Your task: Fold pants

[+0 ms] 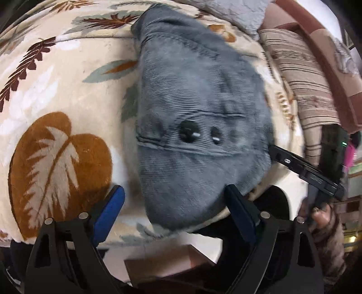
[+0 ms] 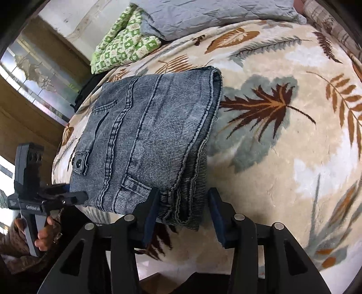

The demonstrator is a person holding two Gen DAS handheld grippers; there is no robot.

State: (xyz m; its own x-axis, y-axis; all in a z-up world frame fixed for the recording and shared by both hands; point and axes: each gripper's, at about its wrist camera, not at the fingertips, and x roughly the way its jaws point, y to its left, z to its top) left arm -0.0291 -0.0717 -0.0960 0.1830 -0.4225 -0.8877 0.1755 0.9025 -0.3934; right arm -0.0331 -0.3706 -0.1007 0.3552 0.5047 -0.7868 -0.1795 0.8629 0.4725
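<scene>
The grey-blue corduroy pants [image 2: 147, 140] lie folded into a thick stack on the leaf-patterned blanket [image 2: 282, 147], near its front edge. In the left wrist view the pants [image 1: 199, 126] fill the middle, blurred, with two dark snaps on a flap. My left gripper [image 1: 176, 203] is open, its blue fingers on either side of the stack's near end. My right gripper [image 2: 182, 212] is open around the stack's near right corner, with fabric edges between the fingers. The left gripper also shows in the right wrist view [image 2: 72, 200], at the stack's left corner.
A grey pillow [image 2: 203, 18] and a green patterned cloth [image 2: 122, 43] lie at the far end of the bed. A striped brown pillow [image 1: 303, 86] lies at the right in the left wrist view. The bed's edge and floor are just below both grippers.
</scene>
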